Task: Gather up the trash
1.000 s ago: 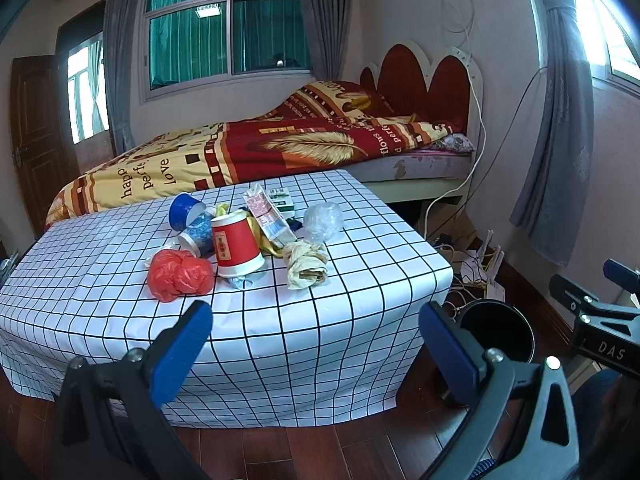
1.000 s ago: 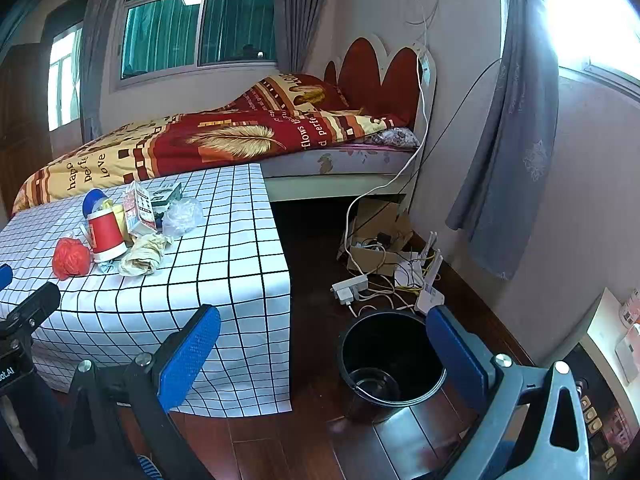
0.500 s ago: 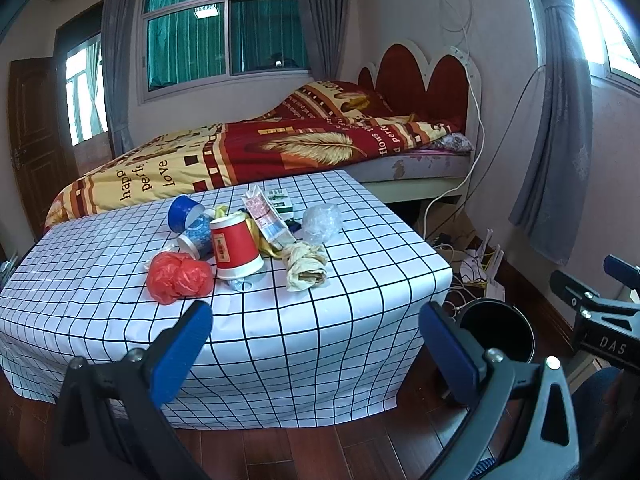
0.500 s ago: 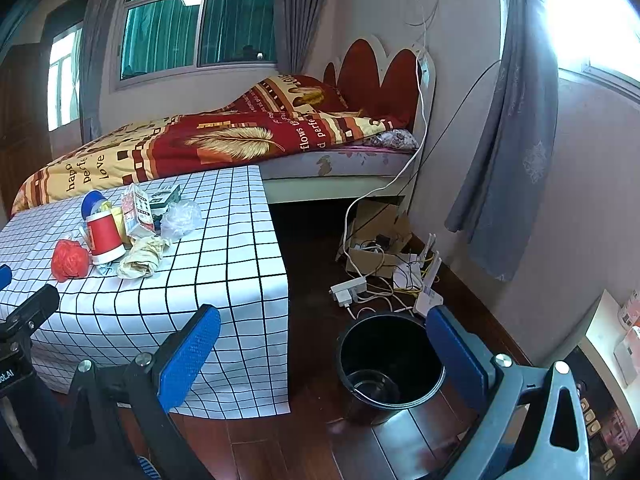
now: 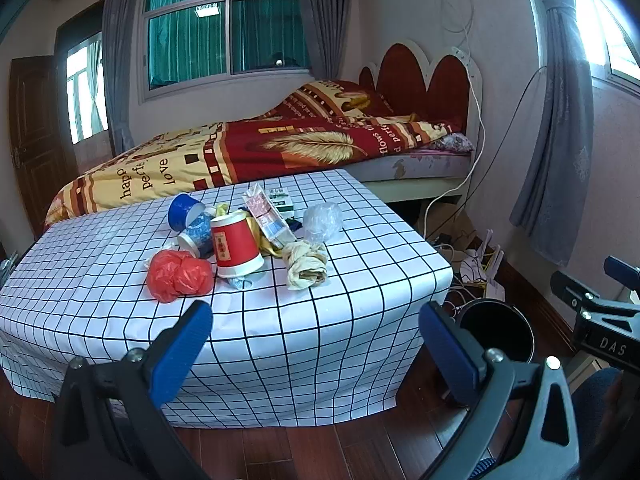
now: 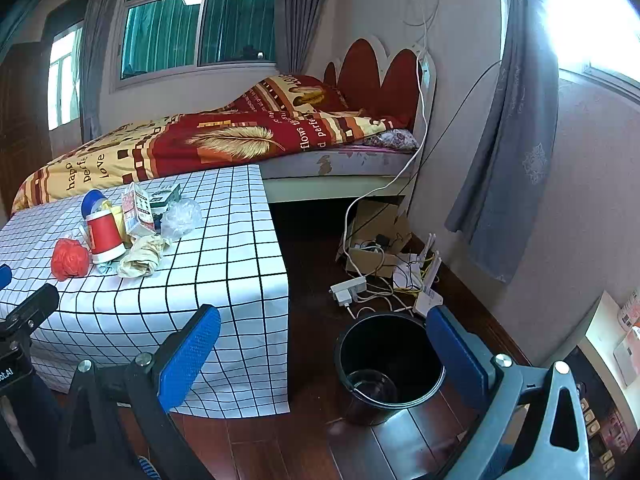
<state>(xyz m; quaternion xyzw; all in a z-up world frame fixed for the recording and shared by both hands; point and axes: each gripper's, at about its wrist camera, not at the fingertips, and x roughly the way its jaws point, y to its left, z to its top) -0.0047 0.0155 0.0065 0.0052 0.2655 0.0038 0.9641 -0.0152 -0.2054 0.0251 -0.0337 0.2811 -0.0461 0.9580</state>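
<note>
A pile of trash lies on the checked table (image 5: 360, 280): a crumpled red plastic bag (image 5: 179, 276), a red paper cup (image 5: 237, 246) upside down, a blue cup (image 5: 183, 210), a beige crumpled wrapper (image 5: 306, 265), a clear plastic wad (image 5: 322, 221) and a carton (image 5: 266, 216). The pile also shows in the right wrist view, with the red bag (image 6: 70, 258) at its left. A black bin (image 6: 390, 366) stands on the floor right of the table. My left gripper (image 5: 316, 346) is open and empty in front of the table. My right gripper (image 6: 324, 350) is open and empty above the bin.
A bed (image 5: 280, 148) with a red and yellow quilt stands behind the table. Cables, a power strip (image 6: 349, 289) and a cardboard box (image 6: 374, 240) lie on the wooden floor beyond the bin. A grey curtain (image 6: 504, 160) hangs on the right wall.
</note>
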